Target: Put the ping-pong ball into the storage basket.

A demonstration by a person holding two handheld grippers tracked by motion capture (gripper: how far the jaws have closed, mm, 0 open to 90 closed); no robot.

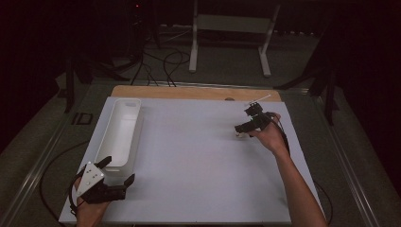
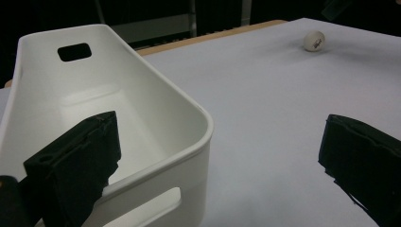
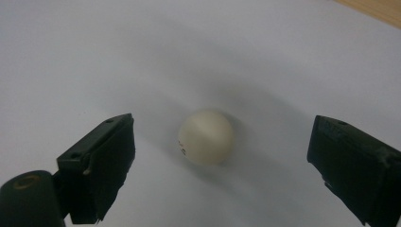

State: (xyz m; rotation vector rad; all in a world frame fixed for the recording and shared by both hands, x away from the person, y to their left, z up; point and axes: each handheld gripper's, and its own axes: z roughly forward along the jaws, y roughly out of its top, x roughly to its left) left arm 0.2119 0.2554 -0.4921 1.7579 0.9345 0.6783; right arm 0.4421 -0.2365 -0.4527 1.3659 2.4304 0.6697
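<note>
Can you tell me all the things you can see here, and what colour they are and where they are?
ball: one, cream white with a small dark mark, on the white board between the right gripper's open jaws, not touched
bin: one, white, long with handle holes, empty, along the board's left side
board: one, white, covering the table
table edge: one, light wood, showing past the board's far side
frame stand: one, white, on the floor behind the table
cables: several, black, on the floor behind the table
left gripper: one, black with a grey plate, near corner by the bin, jaws open
right gripper: one, black, far right of the board, jaws open around the ball
</note>
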